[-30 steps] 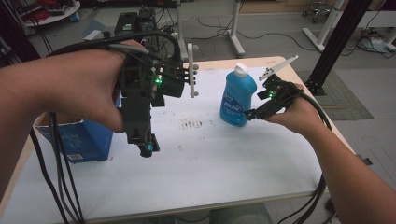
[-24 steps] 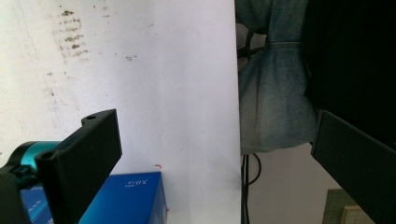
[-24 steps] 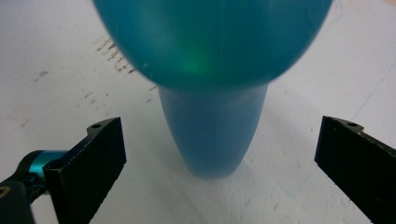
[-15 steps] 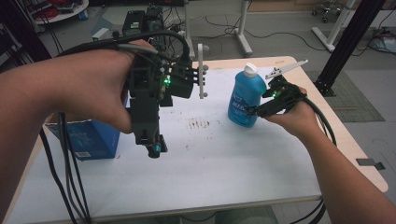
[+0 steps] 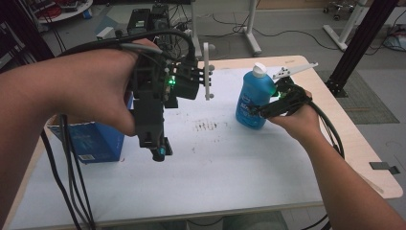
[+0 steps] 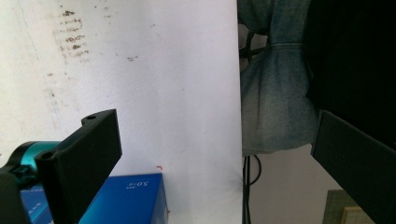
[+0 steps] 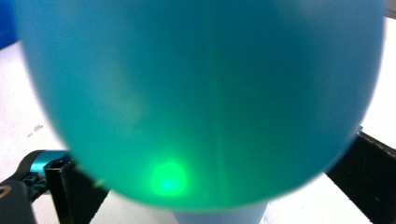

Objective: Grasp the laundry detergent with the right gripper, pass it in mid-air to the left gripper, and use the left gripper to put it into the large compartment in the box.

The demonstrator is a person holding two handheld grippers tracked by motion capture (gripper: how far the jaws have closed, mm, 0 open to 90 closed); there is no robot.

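The blue bottle (image 5: 255, 99) stands upright on the white table (image 5: 230, 163), its long axis vertical, and is set between the jaws of the right gripper (image 5: 268, 106), which are seen on both its sides; whether it is already pressed cannot be told. The left gripper (image 5: 155, 143), jaws wide apart, is held well to the left of the bottle, above a blue box (image 5: 93, 141).
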